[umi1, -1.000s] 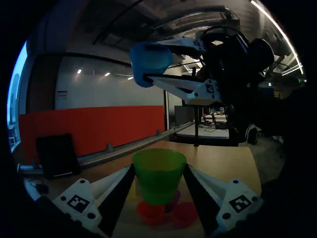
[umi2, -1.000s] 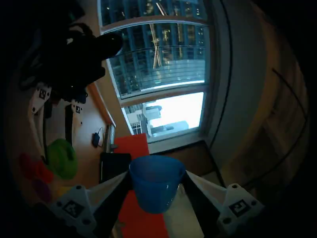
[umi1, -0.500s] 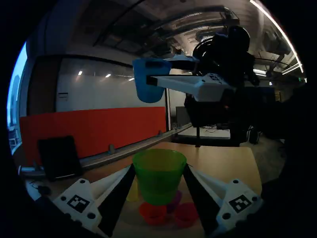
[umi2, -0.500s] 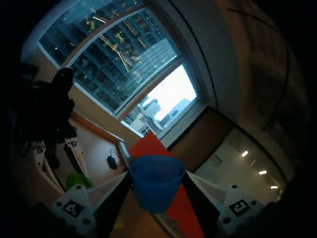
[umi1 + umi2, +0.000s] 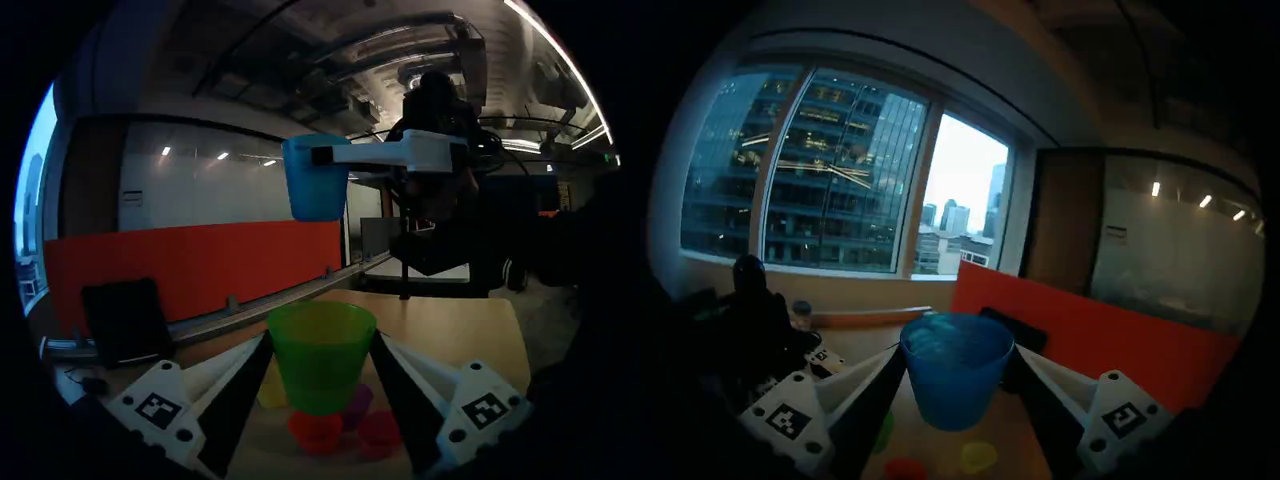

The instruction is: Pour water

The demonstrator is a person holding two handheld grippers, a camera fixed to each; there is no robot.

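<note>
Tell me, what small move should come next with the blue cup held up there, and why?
Probably lower the blue cup toward the table. A second ago it was tipped on its side; now the right gripper holds it upright, high up beyond the green cup in the left gripper, so the pour looks finished. Whether any water went in, I cannot tell.

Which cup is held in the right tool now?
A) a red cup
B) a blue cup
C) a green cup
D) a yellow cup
B: in the right gripper view the blue cup sits upright between the two fingers of the right tool, while the green cup is in the left tool.
</note>
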